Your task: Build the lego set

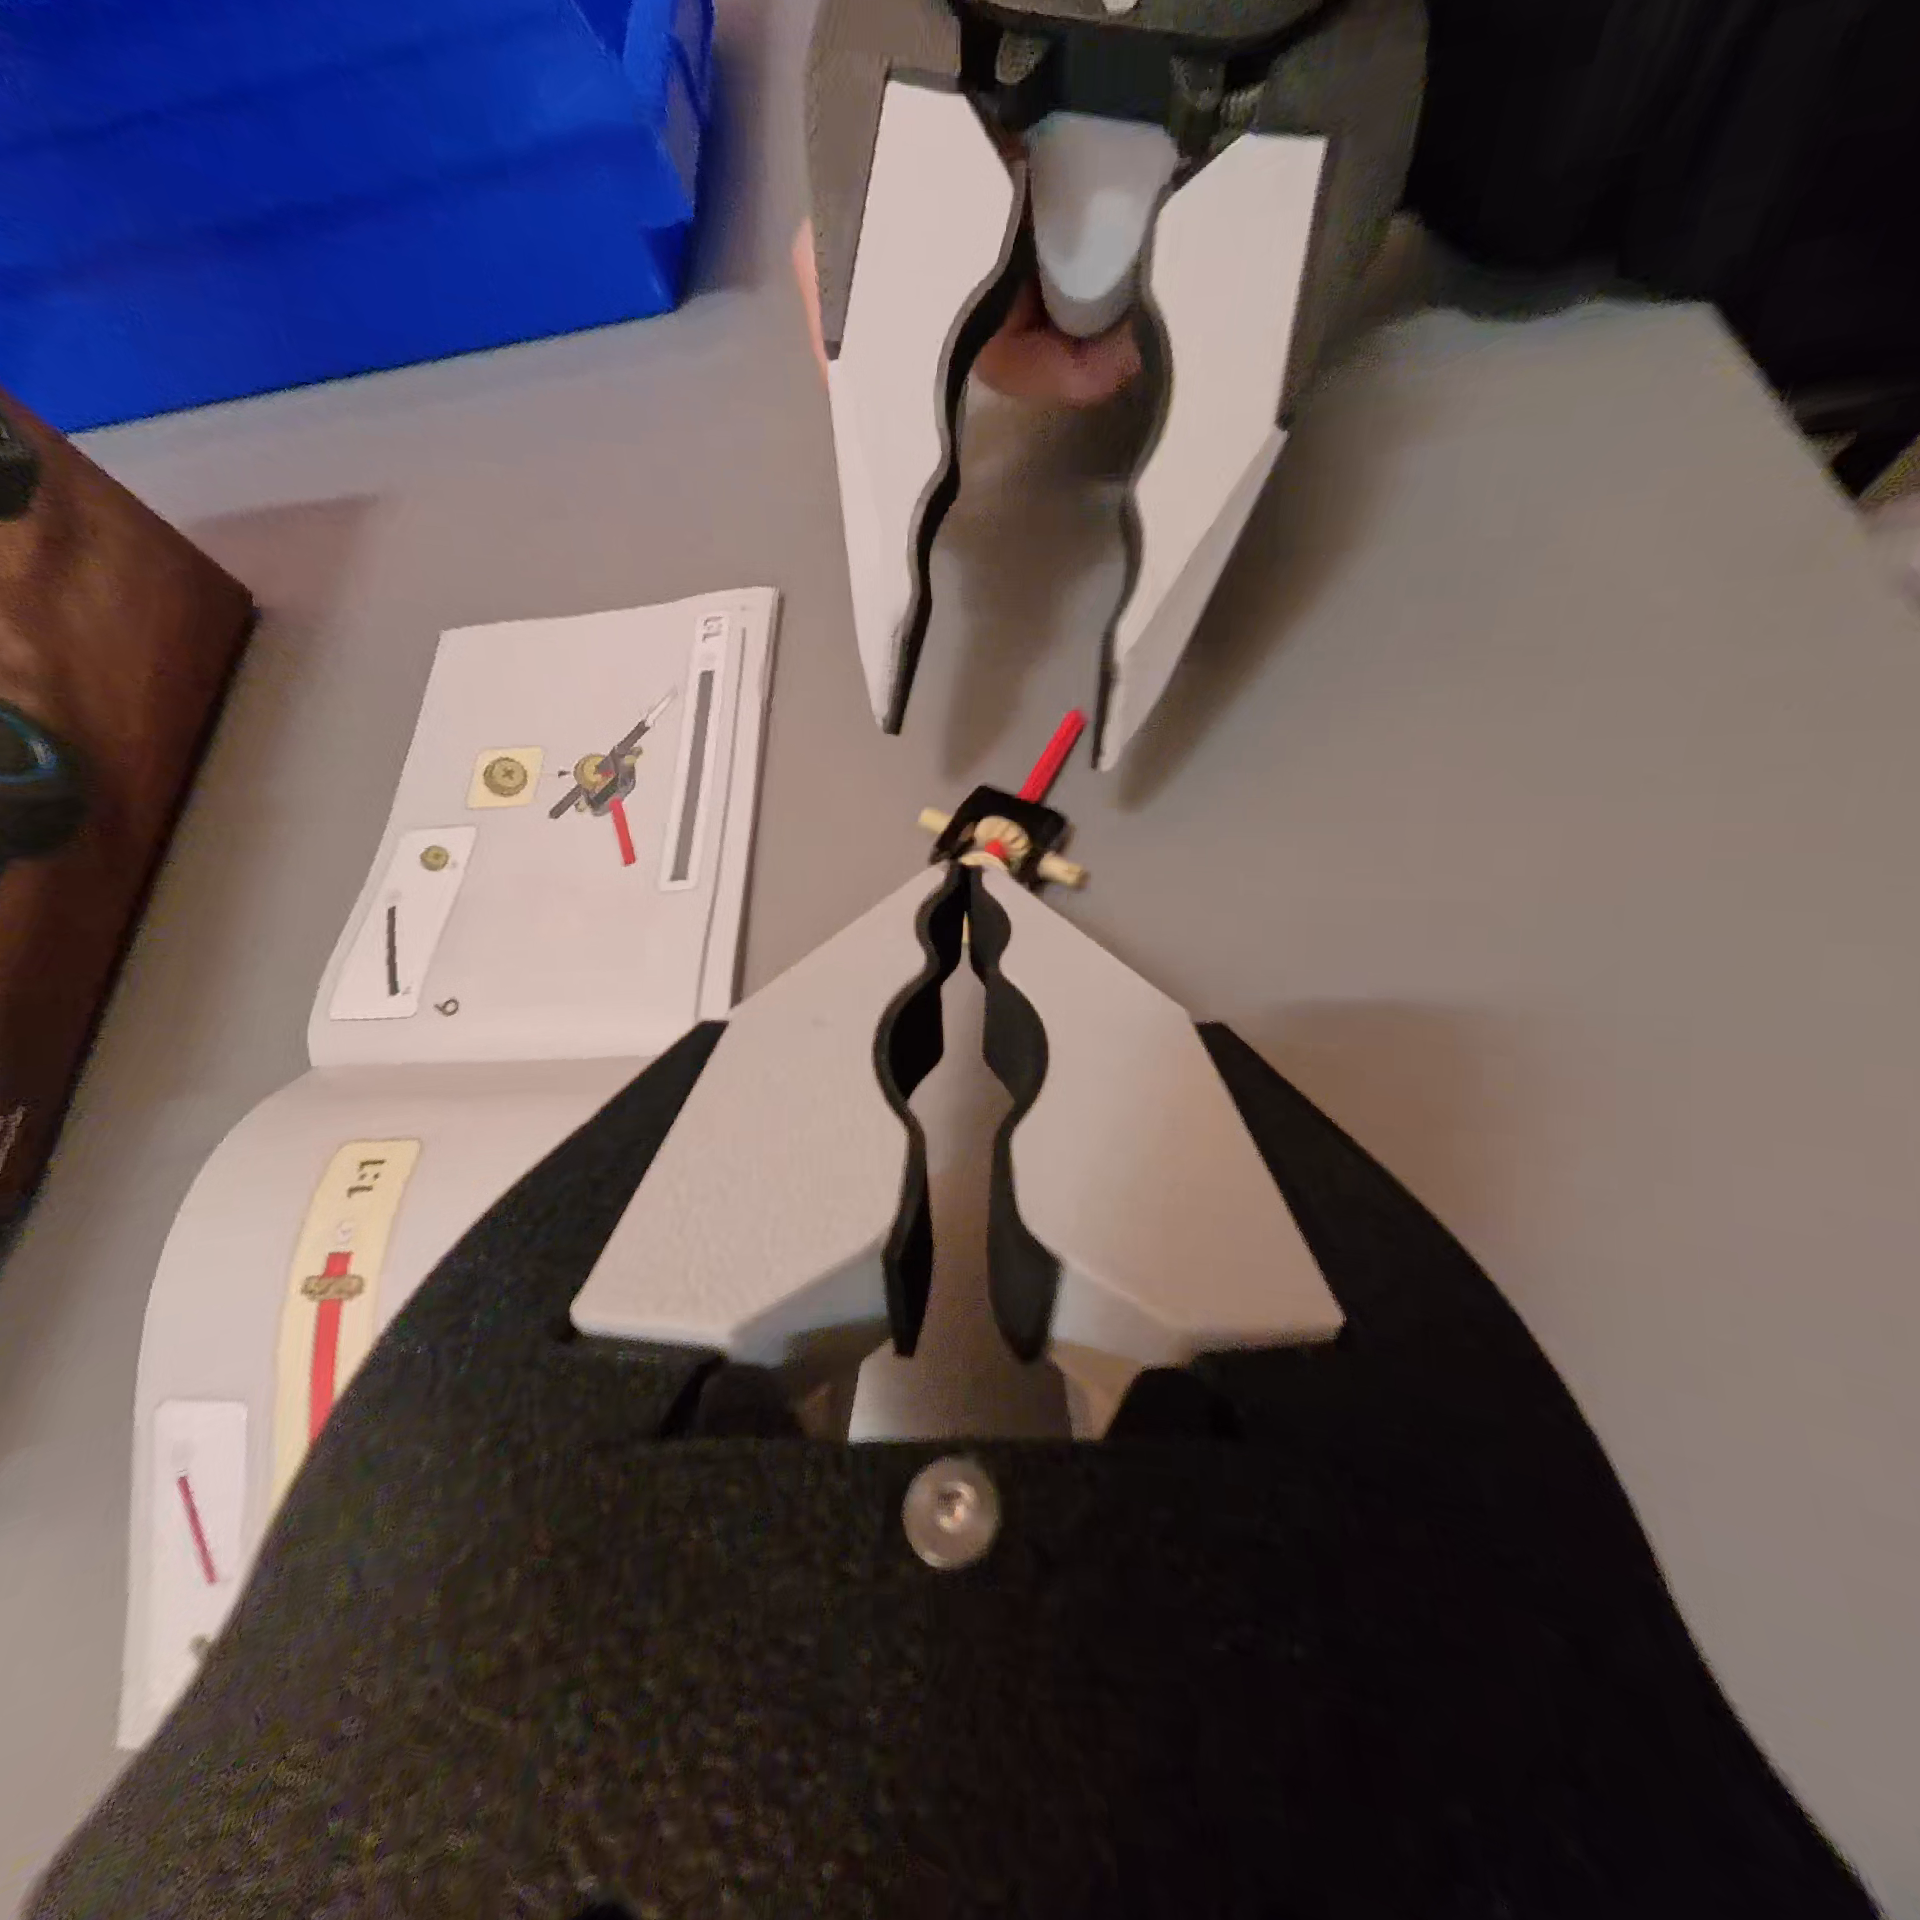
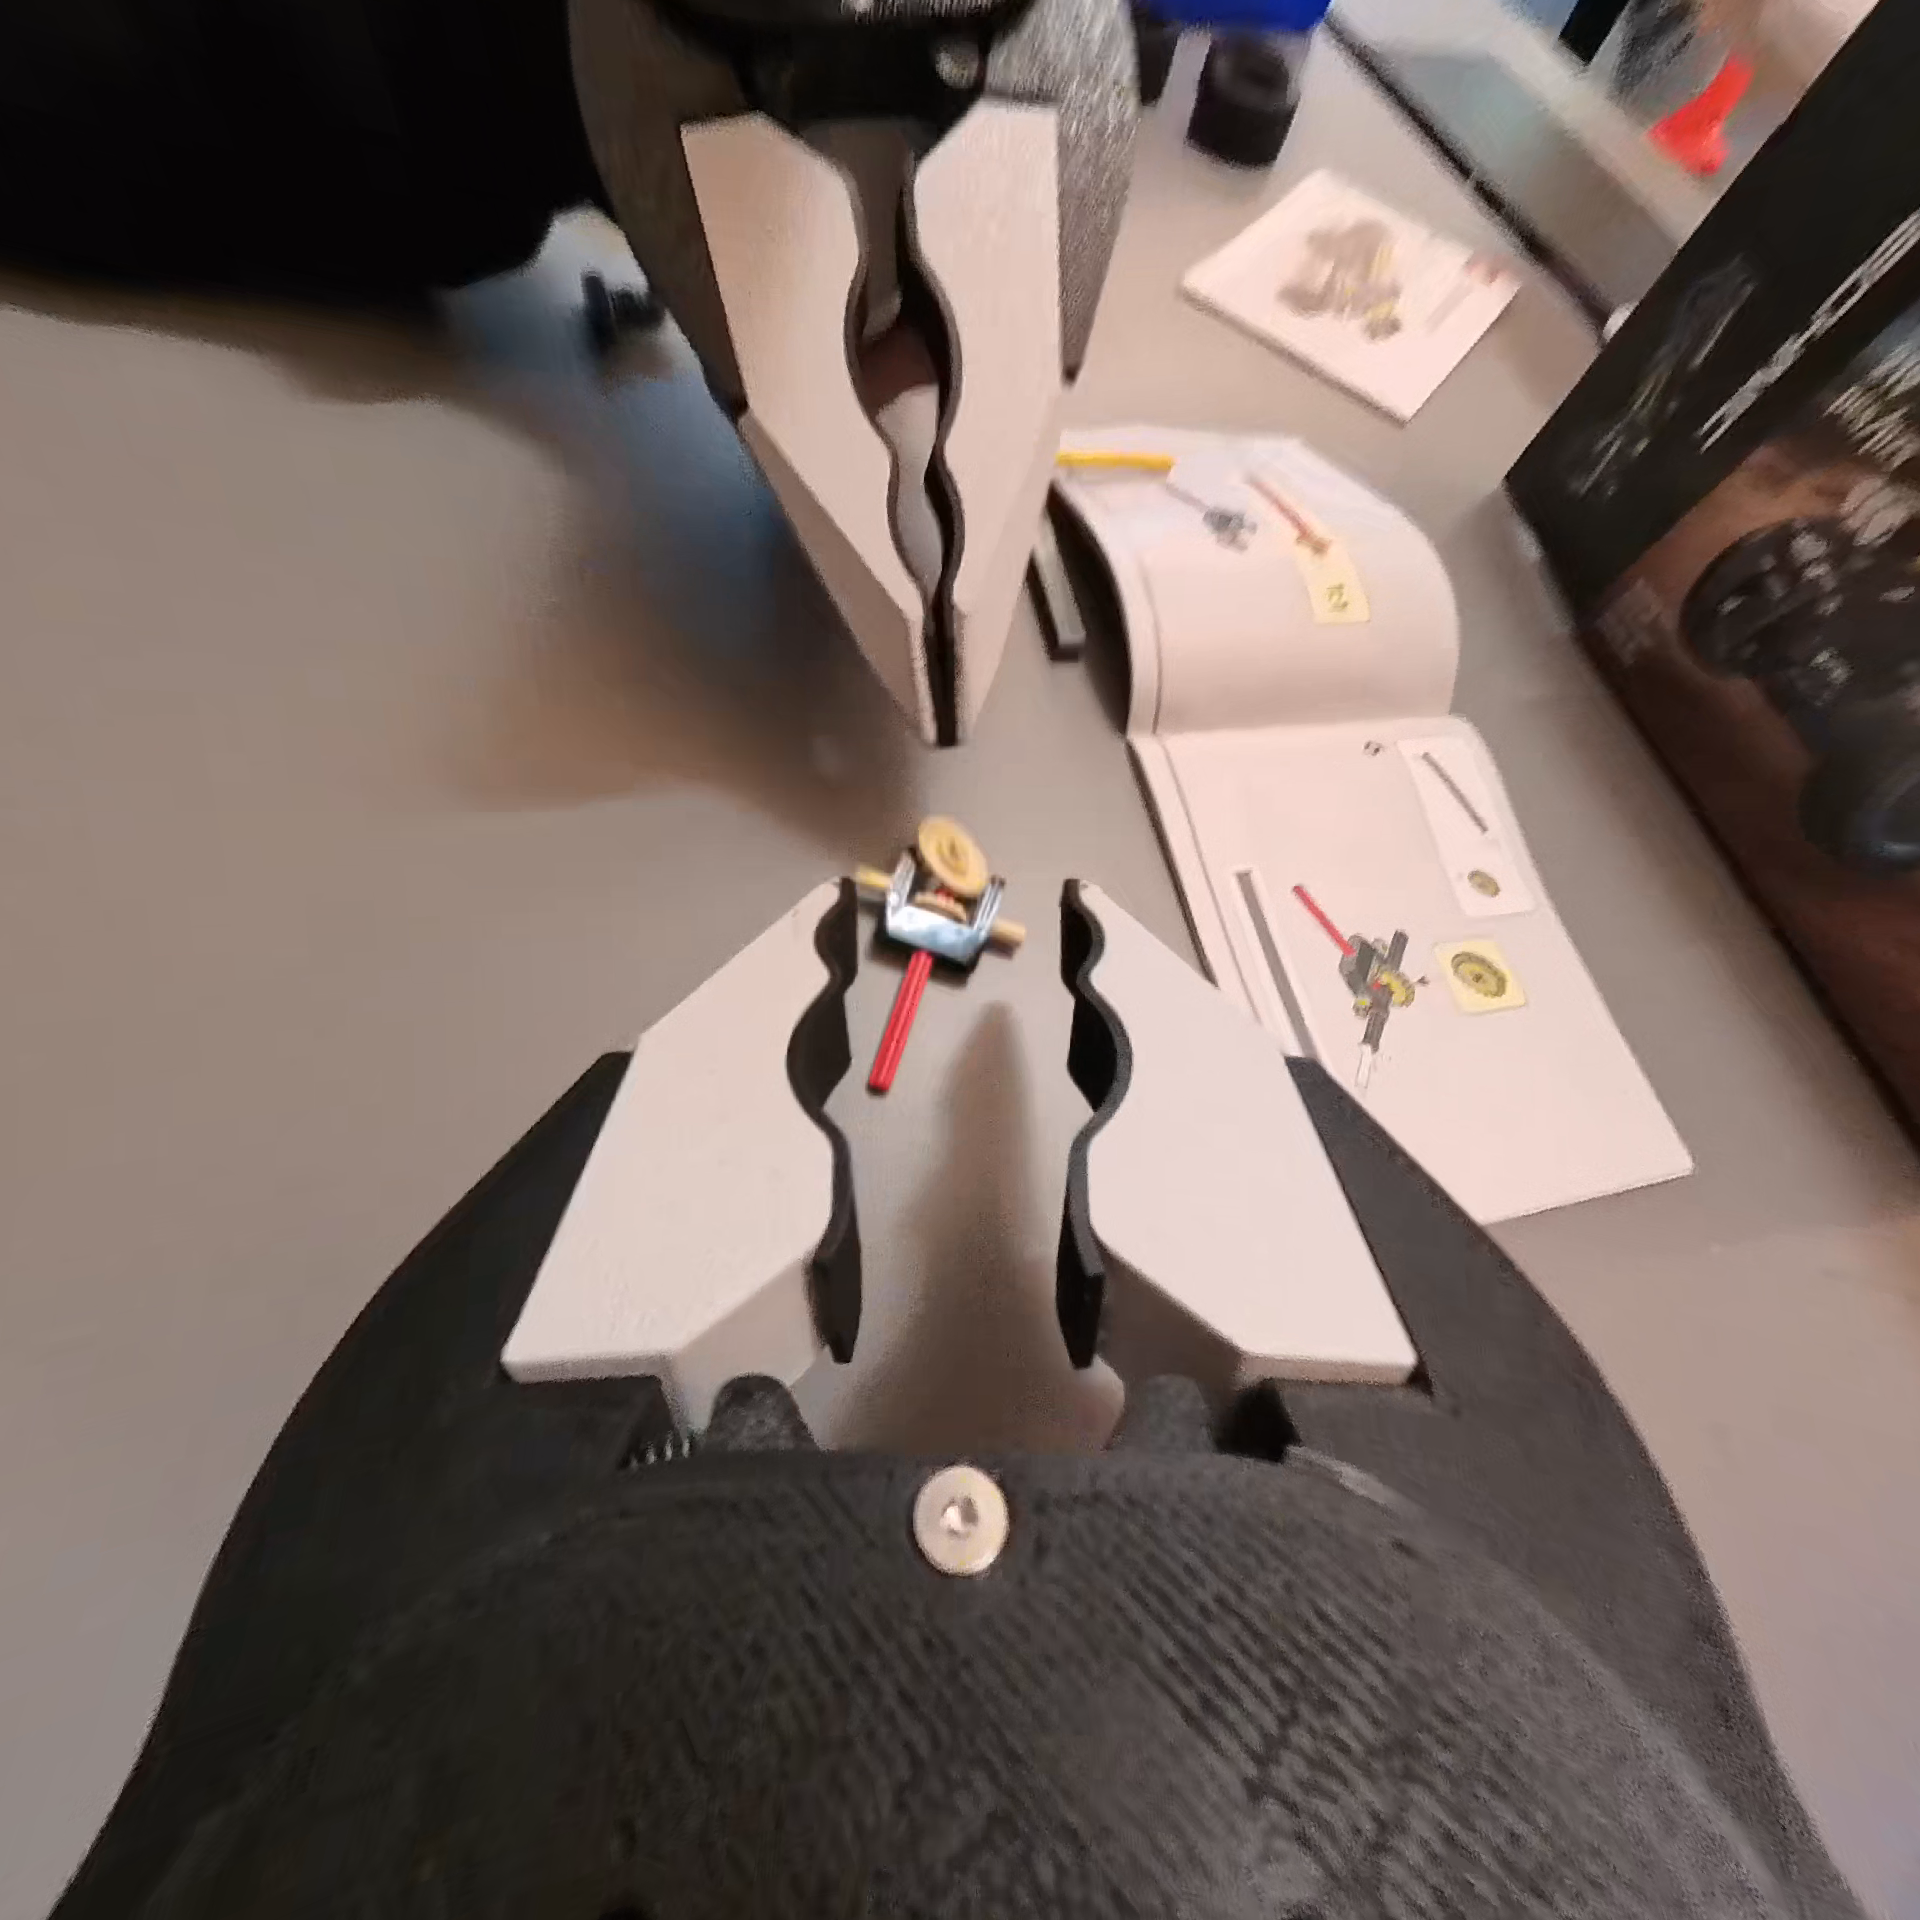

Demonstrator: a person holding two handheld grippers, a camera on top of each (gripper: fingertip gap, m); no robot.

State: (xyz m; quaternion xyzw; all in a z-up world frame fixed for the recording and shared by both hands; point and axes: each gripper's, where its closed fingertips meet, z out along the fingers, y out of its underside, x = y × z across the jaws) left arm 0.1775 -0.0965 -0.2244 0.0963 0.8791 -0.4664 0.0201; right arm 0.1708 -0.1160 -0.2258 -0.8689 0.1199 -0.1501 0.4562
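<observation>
A small lego assembly (image 1: 1003, 826) lies on the grey table (image 1: 1455, 935): a black frame with tan gears, tan pins through its sides and a red axle (image 1: 1049, 758) sticking out. My left gripper (image 1: 956, 883) is shut, with its tips just short of the assembly. In the right wrist view its shut tips (image 2: 940, 727) stand apart from the tan gear (image 2: 948, 847). My right gripper (image 2: 956, 888) is open. The assembly (image 2: 940, 914) lies between its fingertips, and neither pad touches it. The red axle (image 2: 904, 1013) points back between its fingers.
An open instruction booklet (image 1: 540, 831) lies beside the assembly and also shows in the right wrist view (image 2: 1403, 935). A second booklet (image 2: 1351, 291) lies farther off. A dark set box (image 2: 1766, 623) stands at the table's side. A blue bin (image 1: 312, 187) stands at the far edge.
</observation>
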